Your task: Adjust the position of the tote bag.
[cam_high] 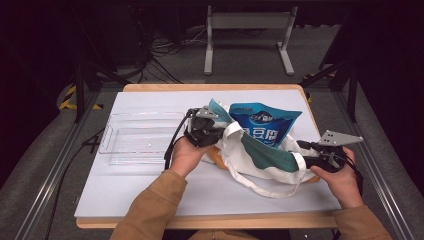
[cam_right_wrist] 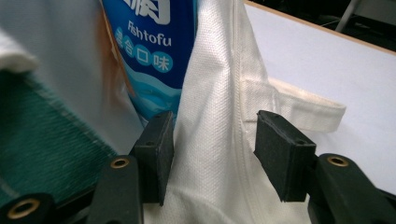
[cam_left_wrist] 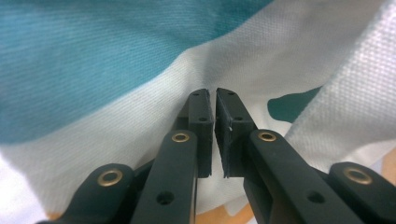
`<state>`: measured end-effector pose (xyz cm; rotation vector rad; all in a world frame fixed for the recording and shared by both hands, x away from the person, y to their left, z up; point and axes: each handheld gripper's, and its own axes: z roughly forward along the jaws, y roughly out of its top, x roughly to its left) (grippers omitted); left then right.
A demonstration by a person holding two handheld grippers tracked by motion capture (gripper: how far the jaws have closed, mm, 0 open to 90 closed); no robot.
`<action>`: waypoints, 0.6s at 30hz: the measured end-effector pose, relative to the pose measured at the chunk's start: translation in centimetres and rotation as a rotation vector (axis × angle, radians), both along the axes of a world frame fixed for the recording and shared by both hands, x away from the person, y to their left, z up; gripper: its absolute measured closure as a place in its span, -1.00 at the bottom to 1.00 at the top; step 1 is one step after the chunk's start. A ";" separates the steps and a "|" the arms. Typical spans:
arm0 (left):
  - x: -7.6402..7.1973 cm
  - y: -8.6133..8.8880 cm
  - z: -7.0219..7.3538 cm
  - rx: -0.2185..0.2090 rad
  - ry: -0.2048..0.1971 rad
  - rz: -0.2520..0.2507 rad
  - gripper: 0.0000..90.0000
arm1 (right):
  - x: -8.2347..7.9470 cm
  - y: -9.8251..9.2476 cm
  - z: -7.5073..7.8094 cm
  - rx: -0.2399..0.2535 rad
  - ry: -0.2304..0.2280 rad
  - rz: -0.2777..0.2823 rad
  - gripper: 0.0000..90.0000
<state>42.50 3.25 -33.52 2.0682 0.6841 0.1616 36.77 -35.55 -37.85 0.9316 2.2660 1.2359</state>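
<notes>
A white tote bag [cam_high: 255, 157] with teal patches lies on the table, and a blue "Fishtofu" snack pouch [cam_high: 262, 122] sticks out of its mouth. My left gripper [cam_high: 216, 132] holds the bag's left rim; in the left gripper view my left gripper [cam_left_wrist: 215, 95] has its jaws almost together on the bag's cloth [cam_left_wrist: 140, 107]. At the bag's right end is my right gripper [cam_high: 304, 152]. In the right gripper view my right gripper [cam_right_wrist: 215, 128] stands open, a fold of the white cloth [cam_right_wrist: 217, 60] between its jaws, with the pouch [cam_right_wrist: 149, 56] just beyond.
A clear plastic tray [cam_high: 140, 137] sits on the white table top [cam_high: 150, 192] to the left of the bag. The bag's strap [cam_high: 270, 192] loops toward the front edge. Something orange [cam_high: 214, 156] peeks out under the bag. Table frames and cables stand behind.
</notes>
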 end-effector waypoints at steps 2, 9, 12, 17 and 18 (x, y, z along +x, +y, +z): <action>-0.5 0.6 1.0 -0.020 -0.026 -0.007 0.82 | 0.0 0.0 -0.1 -0.001 0.005 0.001 0.05; -1.9 2.5 5.9 -0.120 -0.127 -0.034 0.61 | 0.0 0.1 0.3 0.001 -0.006 0.000 0.06; -2.0 2.1 7.7 -0.112 -0.168 -0.075 0.40 | -0.1 0.1 0.5 0.008 -0.009 0.001 0.06; -1.0 1.5 8.8 -0.096 -0.207 -0.080 0.09 | -0.1 0.2 0.9 0.014 -0.017 0.009 0.06; -0.6 1.6 8.9 -0.114 -0.202 -0.070 0.06 | -0.1 0.2 0.9 0.015 -0.019 0.010 0.06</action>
